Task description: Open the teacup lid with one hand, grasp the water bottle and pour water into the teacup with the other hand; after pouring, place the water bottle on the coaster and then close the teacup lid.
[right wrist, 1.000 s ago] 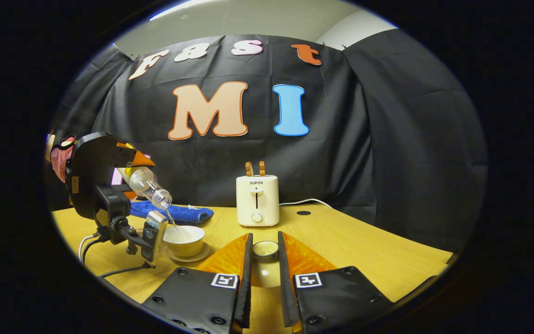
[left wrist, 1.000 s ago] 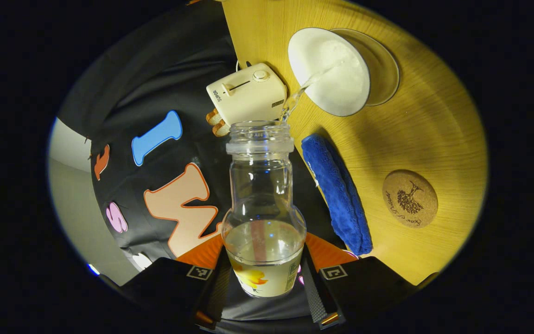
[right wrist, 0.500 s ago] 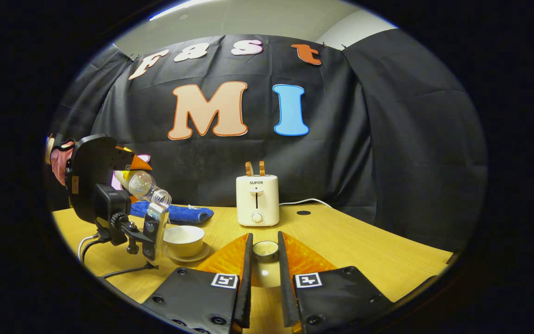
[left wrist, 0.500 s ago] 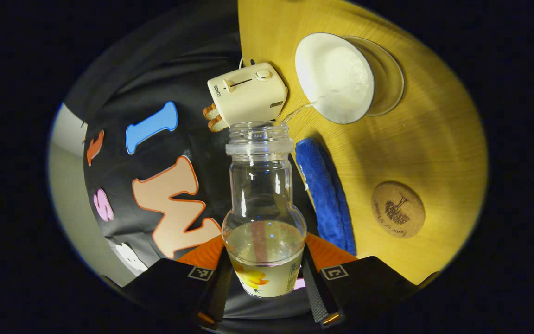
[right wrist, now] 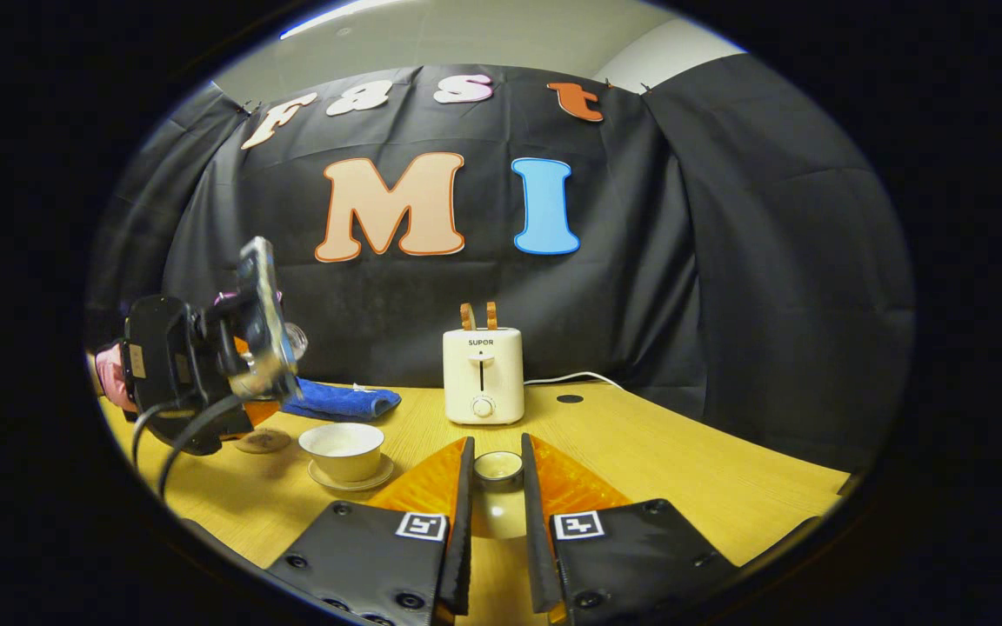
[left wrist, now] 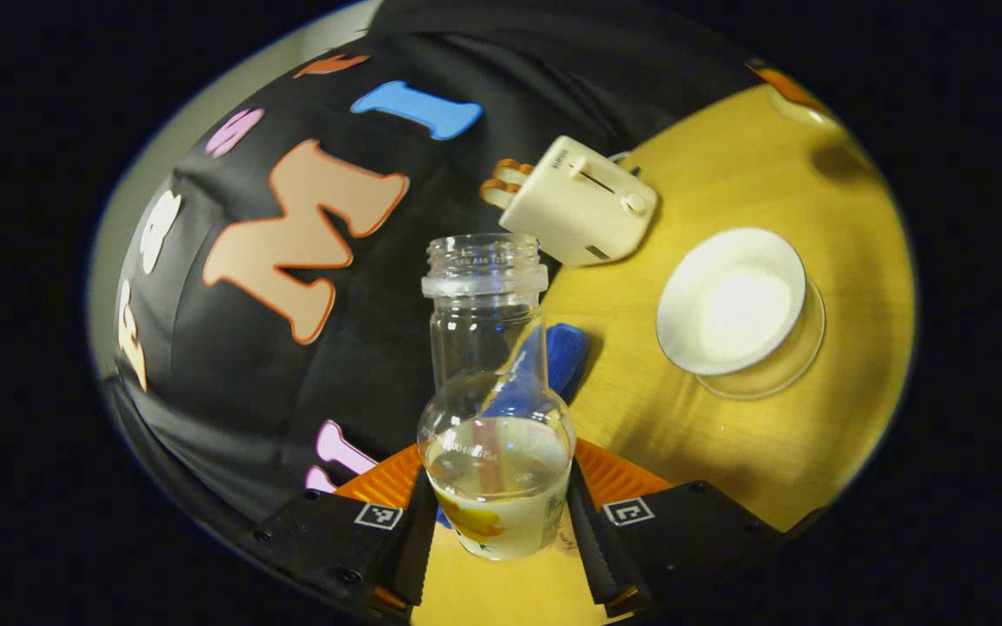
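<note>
Surface (right wrist: 640, 452): yellow wood, carrying everything; dark cloth wall behind.
Toaster (right wrist: 483, 375): at the back of the surface, no part in the task.
Towel (right wrist: 340, 402): blue, lying behind the teacup, near the left tongs.
Left tongs (left wrist: 496, 513): closed on the bottle base, one finger pressing each side; also seen far left in the right gripper view (right wrist: 205, 382), raised off the surface.
Bottle (left wrist: 492, 391): uncapped, close to upright, roughly a third full, no stream at the mouth; held in the air to the left of the teacup.
Teacup (right wrist: 344, 450): open, on its saucer (right wrist: 353, 476), front left of the surface; pale inside, water level hard to judge.
Coaster (right wrist: 263, 441): round cork, just left of the teacup, partly behind the left tongs, bare.
Right tongs (right wrist: 495, 513): closed on the lid, held low near the surface, well right of the teacup.
Lid (right wrist: 498, 467): small, pinched between the fingers.
Step in hand: pouring looks finished; carrying the bottle to the coaster.
Next move: lower the bottle upright and centred on the coaster, base flat before release, keeping clear of the teacup rim; then bring the lid across and seat it squarely on the teacup.
</note>
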`<control>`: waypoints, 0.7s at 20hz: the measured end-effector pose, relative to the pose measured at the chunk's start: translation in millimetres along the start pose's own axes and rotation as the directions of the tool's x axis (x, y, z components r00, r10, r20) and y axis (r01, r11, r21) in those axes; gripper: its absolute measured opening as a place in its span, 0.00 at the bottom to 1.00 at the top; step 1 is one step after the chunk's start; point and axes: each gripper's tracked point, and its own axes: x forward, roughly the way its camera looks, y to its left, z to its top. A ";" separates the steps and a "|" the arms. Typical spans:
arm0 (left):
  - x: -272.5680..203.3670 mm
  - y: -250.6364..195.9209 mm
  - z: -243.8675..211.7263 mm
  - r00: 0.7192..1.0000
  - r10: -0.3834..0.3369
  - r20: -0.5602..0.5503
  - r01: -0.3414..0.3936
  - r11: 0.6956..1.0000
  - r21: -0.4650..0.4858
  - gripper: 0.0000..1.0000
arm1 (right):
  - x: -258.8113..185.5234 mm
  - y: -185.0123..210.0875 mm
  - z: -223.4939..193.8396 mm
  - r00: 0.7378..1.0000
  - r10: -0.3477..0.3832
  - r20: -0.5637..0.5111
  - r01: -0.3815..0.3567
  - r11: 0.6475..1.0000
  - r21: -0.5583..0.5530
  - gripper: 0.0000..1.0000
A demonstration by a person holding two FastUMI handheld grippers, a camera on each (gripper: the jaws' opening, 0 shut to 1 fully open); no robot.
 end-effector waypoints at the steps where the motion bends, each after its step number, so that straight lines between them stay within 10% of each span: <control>1: -0.7 2.2 1.2 1.000 0.010 0.020 -0.008 0.996 -0.090 0.68 | 0.5 -0.1 -0.3 1.000 0.000 0.001 0.000 1.000 0.001 0.30; 3: 0.7 2.9 -0.4 0.999 0.004 0.042 0.008 0.955 -0.296 0.68 | 0.6 -1.0 0.0 1.000 -0.004 0.002 0.004 1.000 0.000 0.31; 9: 9.3 15.9 -18.6 0.999 -0.017 0.044 0.044 0.656 -0.753 0.68 | 0.3 -2.1 0.0 1.000 -0.009 0.002 0.009 1.000 -0.001 0.31; 14: 17.3 13.5 -37.1 0.999 -0.021 0.027 0.034 0.601 -0.798 0.68 | 0.2 -1.9 -0.3 1.000 -0.009 0.002 0.009 1.000 -0.001 0.30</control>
